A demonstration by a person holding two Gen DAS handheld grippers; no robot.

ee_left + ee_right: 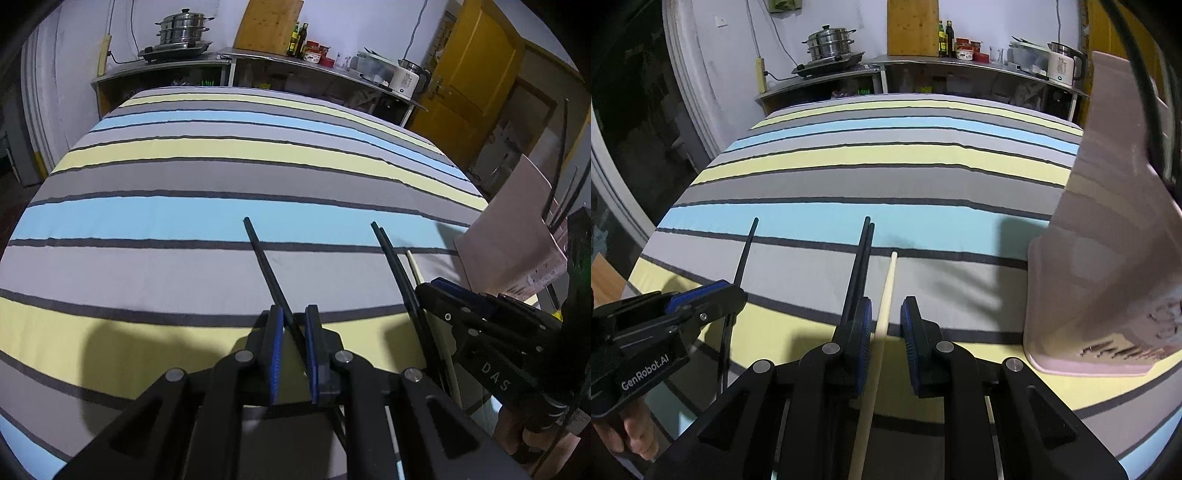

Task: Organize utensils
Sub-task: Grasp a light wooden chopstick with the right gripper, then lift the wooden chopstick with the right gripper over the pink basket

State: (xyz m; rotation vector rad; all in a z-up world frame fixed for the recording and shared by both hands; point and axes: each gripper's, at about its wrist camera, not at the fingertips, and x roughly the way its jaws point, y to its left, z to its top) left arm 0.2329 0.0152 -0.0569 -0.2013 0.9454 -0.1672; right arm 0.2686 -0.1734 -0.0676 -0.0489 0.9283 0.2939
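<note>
Striped cloth (849, 184); pale chopstick (884, 295) between right claw (886, 321) pads.

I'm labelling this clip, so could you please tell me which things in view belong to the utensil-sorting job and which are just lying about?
Job: single black chopstick, black chopstick pair, pale chopstick, pink utensil holder.
Lying about: steamer pot, kettle, oil bottles.

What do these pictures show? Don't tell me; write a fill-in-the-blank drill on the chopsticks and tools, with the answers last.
1. The single black chopstick runs between the pads of the left tool; the pale chopstick runs between those of the ___ one.
2. Between those two lie ___ more black chopsticks, side by side.
3. The holder beside the right tool is ___ in colour.

Missing words: right; two; pink.
</note>
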